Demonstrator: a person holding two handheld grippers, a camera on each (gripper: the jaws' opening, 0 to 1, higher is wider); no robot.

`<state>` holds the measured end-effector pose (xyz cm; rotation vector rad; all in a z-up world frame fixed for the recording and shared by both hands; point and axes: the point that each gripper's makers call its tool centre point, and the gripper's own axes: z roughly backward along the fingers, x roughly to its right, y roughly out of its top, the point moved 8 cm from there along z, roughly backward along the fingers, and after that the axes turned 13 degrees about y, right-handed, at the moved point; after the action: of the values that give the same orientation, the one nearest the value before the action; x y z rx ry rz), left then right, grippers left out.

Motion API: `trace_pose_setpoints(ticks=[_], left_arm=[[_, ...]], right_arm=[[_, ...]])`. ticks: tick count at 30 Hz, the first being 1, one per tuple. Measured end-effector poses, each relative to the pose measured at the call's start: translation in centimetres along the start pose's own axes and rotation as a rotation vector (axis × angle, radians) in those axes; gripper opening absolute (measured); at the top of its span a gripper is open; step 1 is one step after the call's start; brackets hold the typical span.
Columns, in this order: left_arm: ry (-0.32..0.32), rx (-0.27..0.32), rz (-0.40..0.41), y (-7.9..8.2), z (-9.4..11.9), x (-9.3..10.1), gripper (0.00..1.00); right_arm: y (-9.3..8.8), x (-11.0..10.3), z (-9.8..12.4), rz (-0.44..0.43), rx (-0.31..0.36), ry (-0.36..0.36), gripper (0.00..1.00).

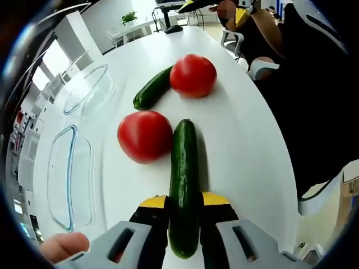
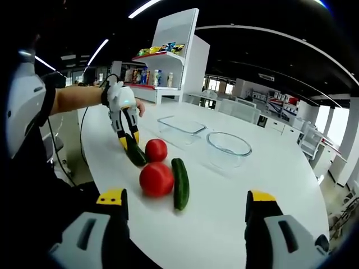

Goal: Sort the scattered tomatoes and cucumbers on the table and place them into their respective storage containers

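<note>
My left tool (image 1: 184, 216) covers both flanks of the near cucumber (image 1: 184, 179). In the right gripper view, that tool (image 2: 130, 139) masks the far cucumber's (image 2: 136, 155) end at 11 o'clock. I can't read the shelf packages (image 2: 160, 49): too small.

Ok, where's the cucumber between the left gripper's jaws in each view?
Left gripper view: the cucumber runs up from bottom centre, between the yellow-tipped jaws.
Right gripper view: the cucumber lies left of centre on the white table, under the left gripper reaching in from the left.
Shared landmark: the tomato beside it.
</note>
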<state>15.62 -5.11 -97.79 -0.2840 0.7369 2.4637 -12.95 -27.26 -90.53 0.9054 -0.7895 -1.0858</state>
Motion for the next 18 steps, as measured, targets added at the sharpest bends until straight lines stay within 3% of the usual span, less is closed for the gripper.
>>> trace_pose_setpoints(ticks=[11,18], left_arm=[[0.000,-0.012,-0.027,-0.34,-0.69,0.25,0.21],[-0.032,-0.081,-0.038,0.22,-0.96,0.15,0.22]], right_arm=[[-0.32,0.00,-0.10,-0.006,-0.011,0.001,0.82],[-0.13,-0.04,-0.68,-0.001,-0.015,0.010,0.81]])
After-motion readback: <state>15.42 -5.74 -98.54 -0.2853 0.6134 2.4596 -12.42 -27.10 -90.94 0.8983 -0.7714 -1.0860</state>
